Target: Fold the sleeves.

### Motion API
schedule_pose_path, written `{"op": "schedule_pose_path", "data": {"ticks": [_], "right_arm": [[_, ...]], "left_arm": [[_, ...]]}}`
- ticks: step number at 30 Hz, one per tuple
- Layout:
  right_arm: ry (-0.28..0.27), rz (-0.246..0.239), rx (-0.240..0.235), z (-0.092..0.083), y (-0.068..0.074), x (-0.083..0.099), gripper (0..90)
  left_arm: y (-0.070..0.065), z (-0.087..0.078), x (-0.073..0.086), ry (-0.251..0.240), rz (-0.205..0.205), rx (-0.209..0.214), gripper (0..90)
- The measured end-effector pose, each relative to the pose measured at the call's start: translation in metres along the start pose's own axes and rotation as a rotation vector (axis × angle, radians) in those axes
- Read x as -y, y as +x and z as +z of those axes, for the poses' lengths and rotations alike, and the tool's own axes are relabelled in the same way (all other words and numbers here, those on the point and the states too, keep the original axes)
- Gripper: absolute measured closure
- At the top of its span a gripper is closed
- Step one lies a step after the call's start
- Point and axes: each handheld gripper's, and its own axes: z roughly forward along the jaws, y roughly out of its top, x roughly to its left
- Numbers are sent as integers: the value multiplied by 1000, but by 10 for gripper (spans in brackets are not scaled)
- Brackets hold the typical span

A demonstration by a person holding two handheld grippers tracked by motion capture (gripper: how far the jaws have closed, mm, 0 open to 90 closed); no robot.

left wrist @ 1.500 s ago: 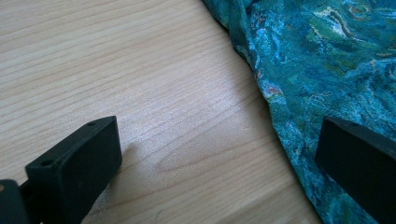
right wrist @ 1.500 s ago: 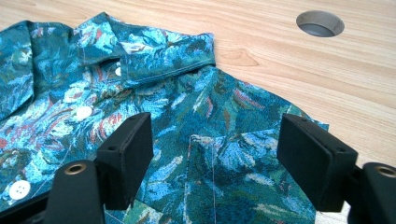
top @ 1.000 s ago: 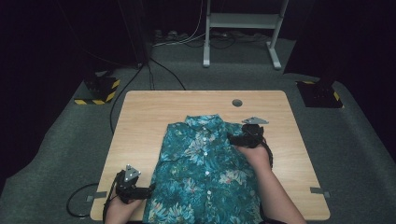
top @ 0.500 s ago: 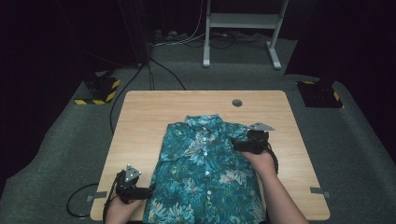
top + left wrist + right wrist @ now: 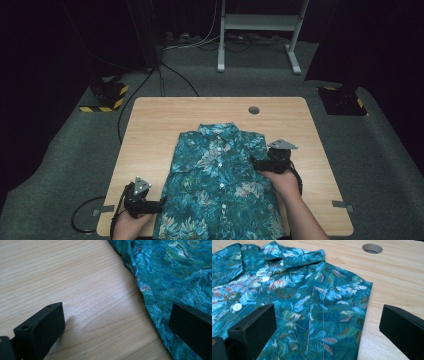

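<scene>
Floral shirt flat on table, each side edge between wide-spread fingers of left gripper and right gripper.

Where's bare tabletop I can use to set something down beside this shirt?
Bare wood lies along the table's far edge around the round hole, and in strips left and right of the shirt. The near middle is crowded: the left gripper and right gripper, both open, flank the shirt.

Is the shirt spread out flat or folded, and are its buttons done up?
Partly folded: the shirt lies front up on the table, both sides tucked under into straight edges, no sleeves showing. It looks buttoned, collar at the far end.
</scene>
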Motion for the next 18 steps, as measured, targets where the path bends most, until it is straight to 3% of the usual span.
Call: {"op": "schedule_pose_path", "data": {"ticks": [18], "right_arm": [[-11,-11,23,-36,-5,38,2]], "left_arm": [[0,0,0,1,3,0,9]]}}
